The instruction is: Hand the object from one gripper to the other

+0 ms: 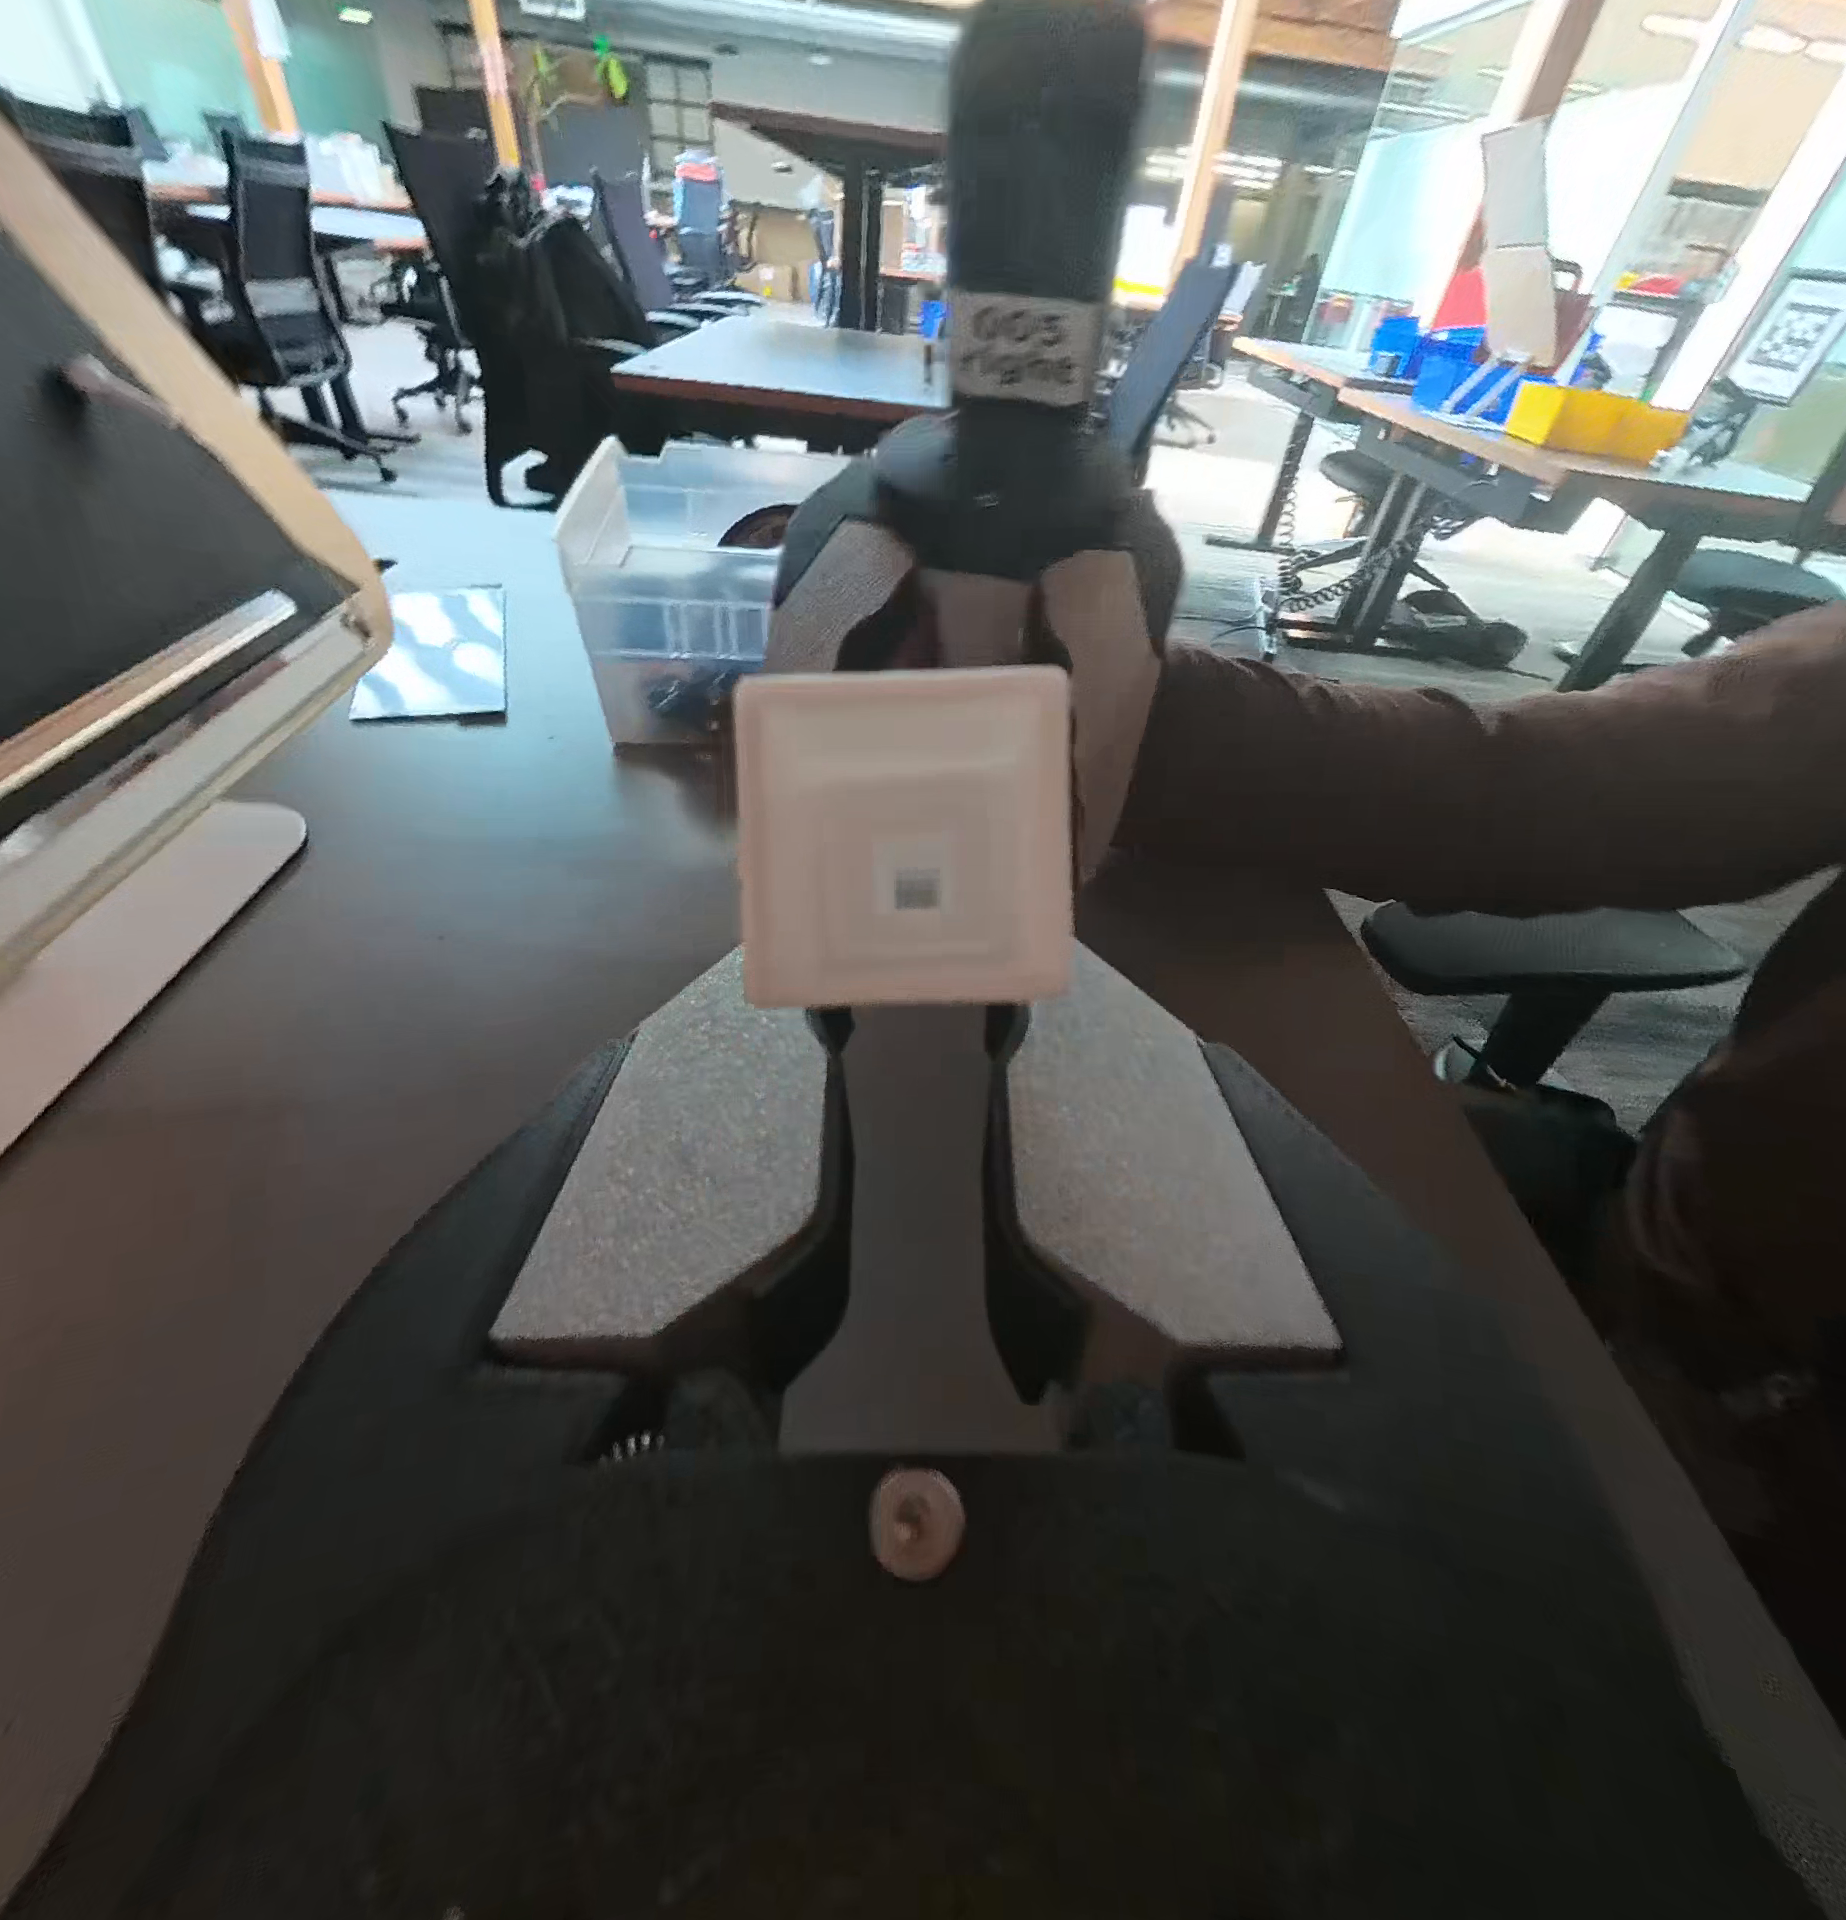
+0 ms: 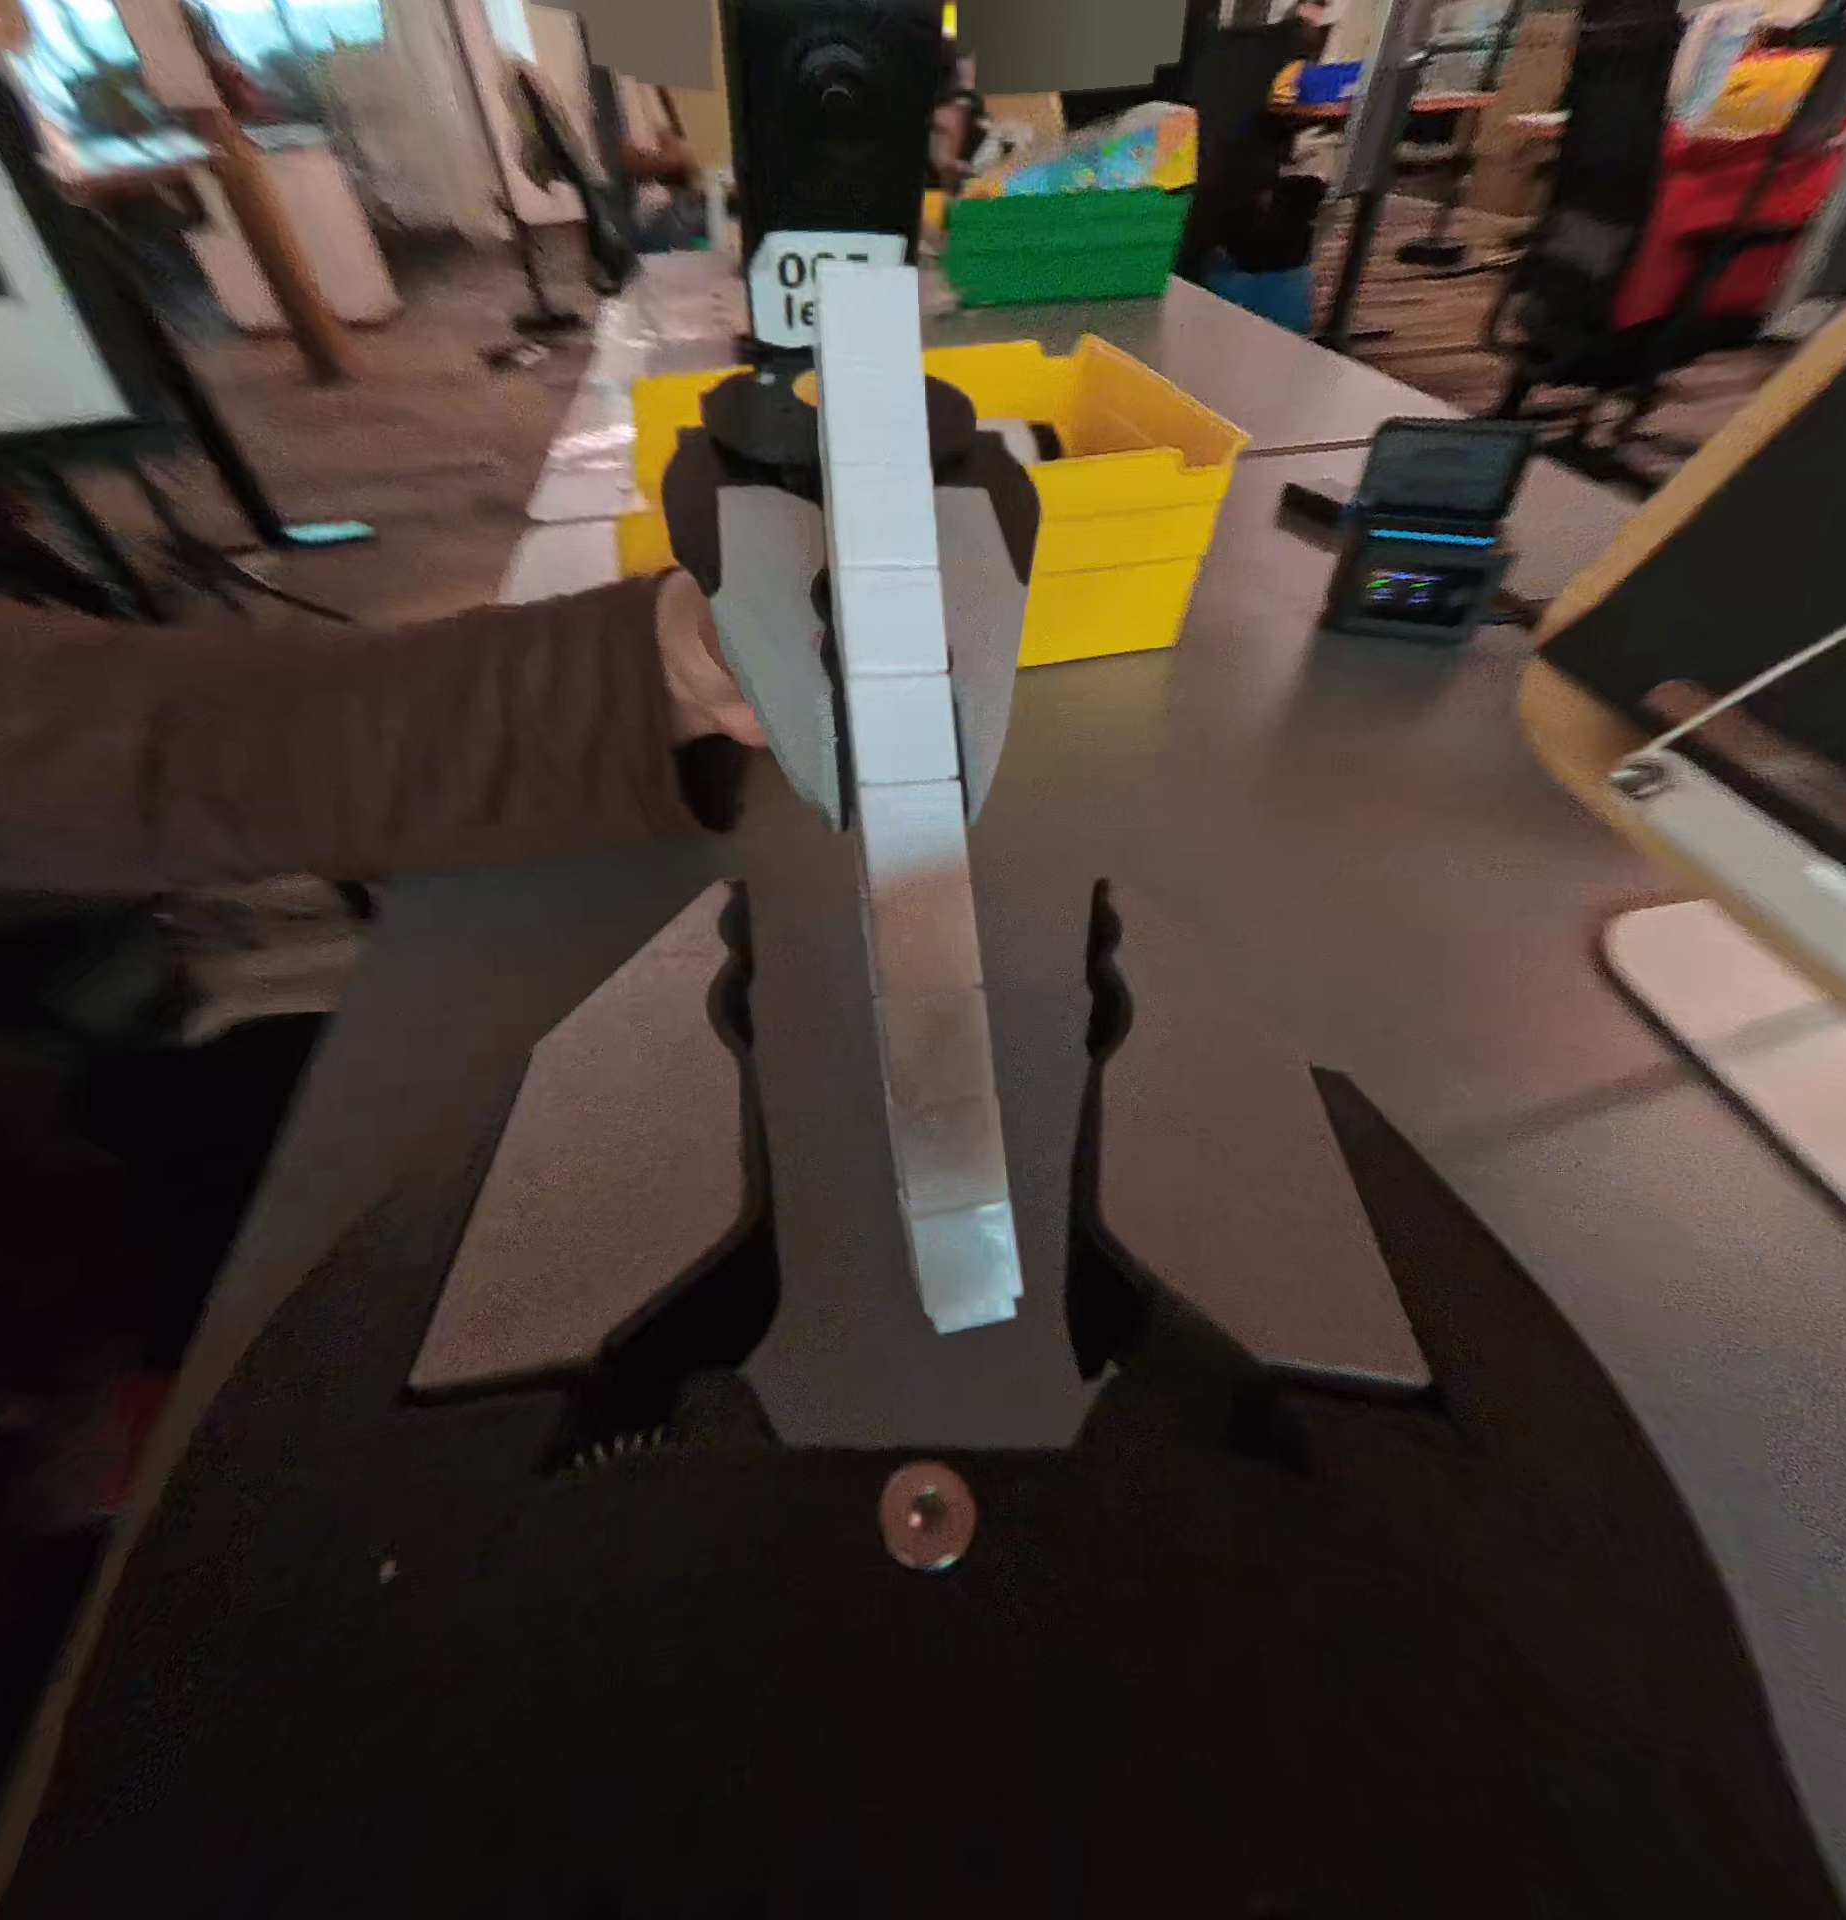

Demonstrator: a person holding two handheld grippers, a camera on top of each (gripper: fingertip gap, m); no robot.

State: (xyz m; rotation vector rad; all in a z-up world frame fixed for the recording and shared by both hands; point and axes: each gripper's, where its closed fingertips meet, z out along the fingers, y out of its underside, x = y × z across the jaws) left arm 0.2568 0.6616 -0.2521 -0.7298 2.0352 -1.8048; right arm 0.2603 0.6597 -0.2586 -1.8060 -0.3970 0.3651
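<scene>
Pinching ridged white square slab (image 1: 903, 836)

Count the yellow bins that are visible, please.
2. One yellow bin stands on the grey table behind the left gripper; another yellow bin sits on a far desk. Others may be hidden.

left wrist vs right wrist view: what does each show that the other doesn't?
Left wrist only: the white object's square flat face with a small sticker, a clear plastic bin behind it, a monitor at left.

Right wrist only: the object seen edge-on as a long segmented strip, a yellow bin, a small device with a lit screen.

Both: the dark table, the left hand-held gripper shut on the object, the right hand-held gripper open around it.
</scene>
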